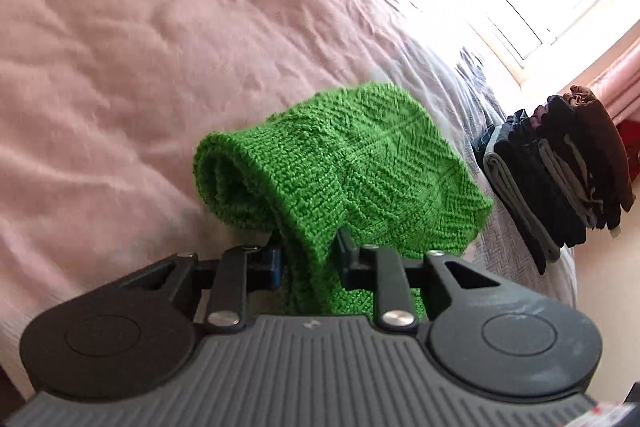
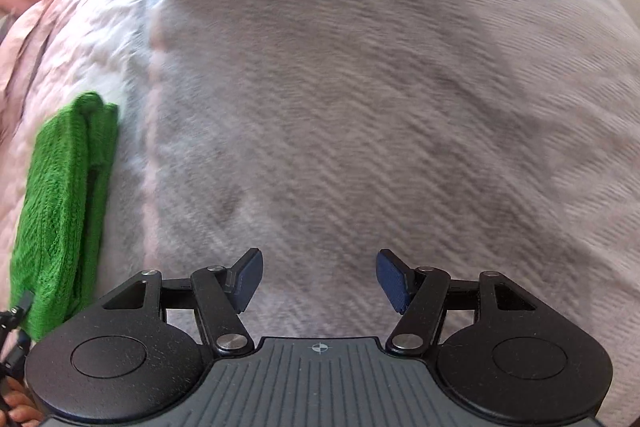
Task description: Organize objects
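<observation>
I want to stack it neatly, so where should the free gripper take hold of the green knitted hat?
Take the green knitted hat at its folded ribbed brim, coming from above on the side opposite the left gripper, which already pinches one edge.

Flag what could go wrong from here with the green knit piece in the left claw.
1. The left claw pinches only one edge of the bright green knitted woollen hat; most of it hangs free, so it could slip out or unfold.
2. The stack of dark folded clothes sits near the edge of the pale pink textured bedspread; a careless placement might topple it.
3. The right claw is open and empty, giving no support.
</observation>
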The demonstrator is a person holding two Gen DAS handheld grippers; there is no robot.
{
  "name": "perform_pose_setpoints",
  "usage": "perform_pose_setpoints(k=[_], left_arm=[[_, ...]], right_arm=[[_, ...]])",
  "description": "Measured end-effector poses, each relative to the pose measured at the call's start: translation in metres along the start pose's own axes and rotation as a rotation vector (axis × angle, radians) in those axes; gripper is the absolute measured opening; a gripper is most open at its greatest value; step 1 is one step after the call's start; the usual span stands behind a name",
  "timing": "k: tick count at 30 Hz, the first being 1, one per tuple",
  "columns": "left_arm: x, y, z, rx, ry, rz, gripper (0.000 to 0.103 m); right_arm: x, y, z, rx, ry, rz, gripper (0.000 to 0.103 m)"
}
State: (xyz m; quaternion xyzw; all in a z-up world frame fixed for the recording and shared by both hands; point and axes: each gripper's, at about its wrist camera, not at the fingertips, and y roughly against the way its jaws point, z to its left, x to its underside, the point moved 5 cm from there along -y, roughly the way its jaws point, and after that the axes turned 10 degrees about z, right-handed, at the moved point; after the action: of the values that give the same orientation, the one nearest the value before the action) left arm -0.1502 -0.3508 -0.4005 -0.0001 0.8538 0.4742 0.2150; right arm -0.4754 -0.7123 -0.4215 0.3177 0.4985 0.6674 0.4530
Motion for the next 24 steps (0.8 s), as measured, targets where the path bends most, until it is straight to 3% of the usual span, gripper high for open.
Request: perform_pose_setpoints(k=[2,4,6,8,10,12,15,17,20,24], left_arm=[[-0.014,0.021,0.009,-0.051,-0.041,-0.040,0.018],[-0.022,0.030,0.024,-0.119,-0.079,-0.045,0.003],[-0.022,0.025,0.038,-0.154,-0.079,-0.004,0.005],[-0.017,0.018,0.054,-0.131,-0.005,0.055,0.005],[-0.011,0.020,0.059,-0.115,0.034,0.048,0.009],[-0.010,0.025,0.059,-0.106,0.053,0.044,0.035],[-0.014,0.027,0.059,-0.092,0.073,0.029,0.049],[-0.018,0.023,0.060,-0.102,0.078,0.026,0.053],[-0.025,0.013,0.063,-0.089,0.103,0.024,0.053],[-0.029,-0.007,0.075,-0.045,0.163,0.041,0.053]], right_arm=[[-0.003,-0.005,0.019,-0.031,0.074,0.023,0.060],[-0.009,-0.010,0.042,-0.069,0.173,0.044,0.060],[-0.018,-0.015,0.068,-0.105,0.279,0.065,0.060],[-0.030,-0.021,0.095,-0.140,0.391,0.095,0.060],[-0.047,-0.026,0.126,-0.181,0.514,0.114,0.060],[-0.066,-0.028,0.159,-0.259,0.632,0.133,0.060],[-0.097,-0.036,0.211,-0.369,0.769,0.184,0.068],[-0.112,-0.053,0.247,-0.392,0.836,0.224,0.075],[-0.122,-0.087,0.288,-0.415,0.934,0.314,0.077],[-0.125,-0.147,0.307,-0.397,0.975,0.460,0.077]])
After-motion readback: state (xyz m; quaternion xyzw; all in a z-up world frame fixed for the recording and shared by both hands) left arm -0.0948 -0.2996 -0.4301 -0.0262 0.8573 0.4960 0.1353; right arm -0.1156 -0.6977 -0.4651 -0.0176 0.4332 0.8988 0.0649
